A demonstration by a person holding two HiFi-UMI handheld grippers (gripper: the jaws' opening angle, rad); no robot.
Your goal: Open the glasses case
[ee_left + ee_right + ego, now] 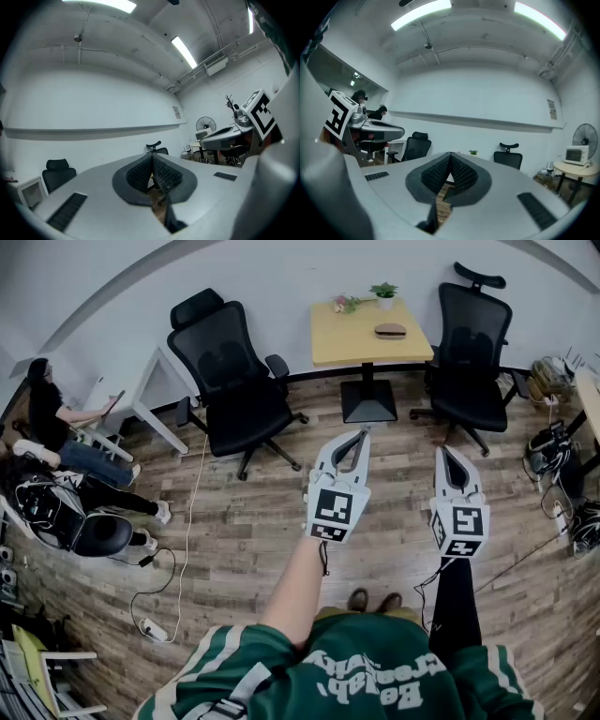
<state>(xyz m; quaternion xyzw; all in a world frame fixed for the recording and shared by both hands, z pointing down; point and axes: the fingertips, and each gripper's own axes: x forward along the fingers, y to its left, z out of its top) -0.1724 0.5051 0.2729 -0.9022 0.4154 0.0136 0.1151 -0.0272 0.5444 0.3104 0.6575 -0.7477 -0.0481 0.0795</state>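
Not much readable here tbh. The green shirt point(375, 681) has big white lettering across it, but it's upside down from the head view and I can't make out the words. There's a small wall notice point(176, 112) too, print way too tiny to read.

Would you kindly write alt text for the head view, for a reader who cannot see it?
The grey-white left tool and right tool, both shut and empty, point toward a small pale wooden table bearing a brown oval glasses case.
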